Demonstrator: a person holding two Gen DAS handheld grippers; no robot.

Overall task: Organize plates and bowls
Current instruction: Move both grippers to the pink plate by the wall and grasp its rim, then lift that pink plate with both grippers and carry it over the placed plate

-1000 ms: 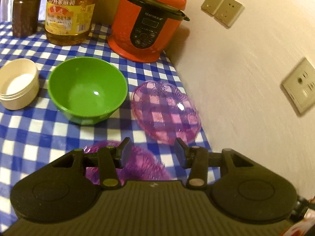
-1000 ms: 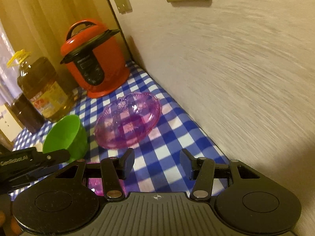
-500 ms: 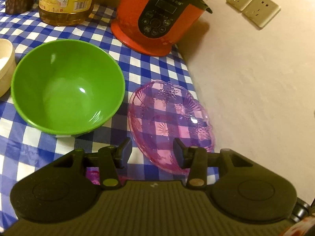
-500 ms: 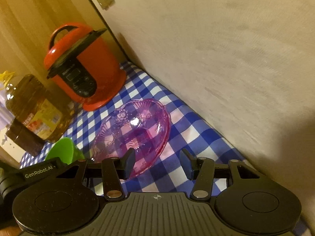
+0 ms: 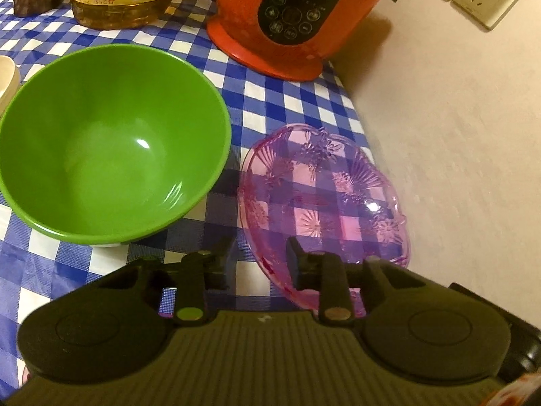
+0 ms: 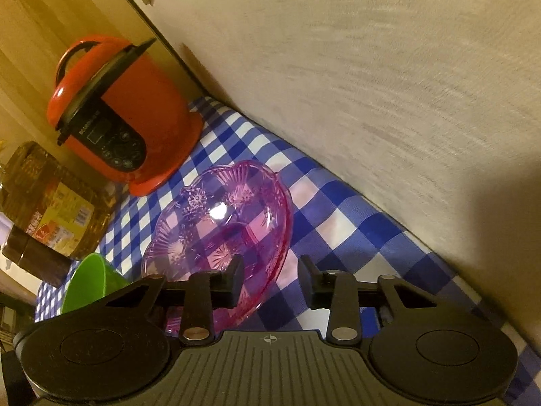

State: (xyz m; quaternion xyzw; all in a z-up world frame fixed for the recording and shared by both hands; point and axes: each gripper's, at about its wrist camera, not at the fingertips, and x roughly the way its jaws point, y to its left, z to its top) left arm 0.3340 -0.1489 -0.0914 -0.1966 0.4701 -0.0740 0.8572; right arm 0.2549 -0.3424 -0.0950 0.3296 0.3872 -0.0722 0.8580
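Checked cloth runs along the wall edge, where the pink dish (image 5: 321, 199) sits; my left gripper (image 5: 258, 253) and right gripper (image 6: 270, 270) (jaws just narrowing, not clamped) straddle its rim, grip next.

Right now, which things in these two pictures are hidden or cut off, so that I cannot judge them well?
- Pink glass dish: near rim hidden behind the left gripper; contact unclear.
- Same dish, right wrist view: near rim behind the right gripper.
- Green bowl: mostly hidden by that gripper's body.
- Oil bottle: top cut by the frame edge.
- Cream container: only a sliver at the left edge.
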